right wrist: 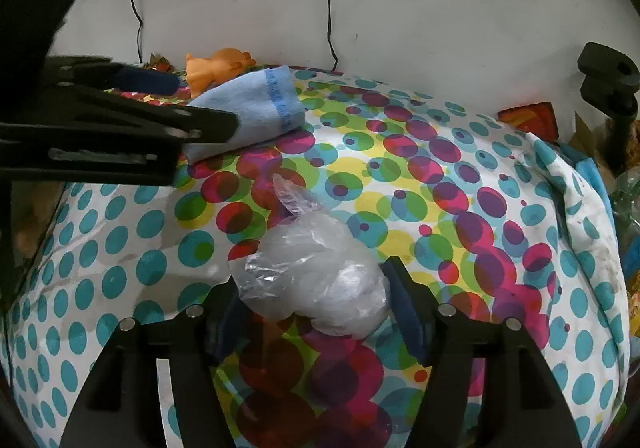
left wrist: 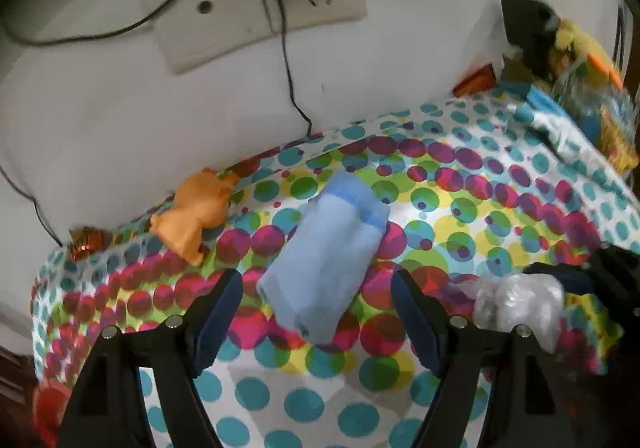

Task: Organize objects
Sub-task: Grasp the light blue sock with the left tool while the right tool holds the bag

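A folded light-blue cloth (left wrist: 326, 252) lies on the dotted tablecloth (left wrist: 460, 208), between and just ahead of my open left gripper (left wrist: 316, 290); no finger touches it. It also shows in the right wrist view (right wrist: 252, 108). A clear crumpled plastic bag (right wrist: 316, 280) sits between the fingers of my right gripper (right wrist: 312, 288), which closes on it. The bag shows in the left wrist view (left wrist: 516, 302). An orange rubber toy (left wrist: 196, 216) lies by the wall, left of the cloth, and shows in the right wrist view (right wrist: 216, 70).
White wall with a socket plate (left wrist: 260, 12) and black cables behind the table. A pile of toys and packets (left wrist: 580, 80) crowds the far right corner. A small copper-coloured item (left wrist: 86, 242) sits at the far left edge. My left gripper shows at the left of the right wrist view (right wrist: 120, 128).
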Demonstrator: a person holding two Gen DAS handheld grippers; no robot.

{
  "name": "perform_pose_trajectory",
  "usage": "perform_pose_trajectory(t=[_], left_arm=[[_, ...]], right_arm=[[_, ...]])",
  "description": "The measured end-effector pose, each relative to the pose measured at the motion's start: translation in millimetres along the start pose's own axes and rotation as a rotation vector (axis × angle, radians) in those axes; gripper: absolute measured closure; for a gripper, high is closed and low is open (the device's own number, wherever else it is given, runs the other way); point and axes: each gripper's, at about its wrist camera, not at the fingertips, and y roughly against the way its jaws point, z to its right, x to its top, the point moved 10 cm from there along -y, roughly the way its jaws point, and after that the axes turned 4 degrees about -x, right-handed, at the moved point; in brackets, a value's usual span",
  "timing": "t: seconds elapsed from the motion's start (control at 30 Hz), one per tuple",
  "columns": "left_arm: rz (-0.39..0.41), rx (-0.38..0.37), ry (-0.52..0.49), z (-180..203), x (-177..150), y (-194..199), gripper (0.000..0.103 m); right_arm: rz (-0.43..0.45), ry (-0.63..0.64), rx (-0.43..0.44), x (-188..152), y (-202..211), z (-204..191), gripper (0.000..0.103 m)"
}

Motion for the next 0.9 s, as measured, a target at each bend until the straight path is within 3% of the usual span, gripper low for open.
perform_pose_trajectory(t=[0.27,0.5,0.57,0.63,0.77,0.9], left_arm=[[-0.037,0.068,0.024,-8.2,-0.8,-33.0,0.024],[0.003,0.081,0.077,-12.5,2.7,-36.4,0.026],[0.007,0.03,0.097,-8.5,2.5,-36.9,0.051],[0.012,0.018,0.109,-5.1,1.5,-35.8,0.065],[0.019,0.054,0.071,5.8,-0.8,-32.7,0.076],[0.026,0.059,0.105,8.1,-9.2,-26.7,0.077]], right_arm=[[-0.001,0.0,0.0,2.9,1.4,-0.4,0.04],[-0.001,0.0,0.001,2.6,1.1,-0.6,0.039],[-0.001,-0.001,0.002,2.8,1.1,-0.8,0.038],[-0.001,0.0,0.001,3.1,1.0,-1.1,0.038],[-0.001,-0.001,0.001,3.7,0.9,-1.8,0.038],[-0.002,-0.001,0.0,4.1,0.9,-2.3,0.039]])
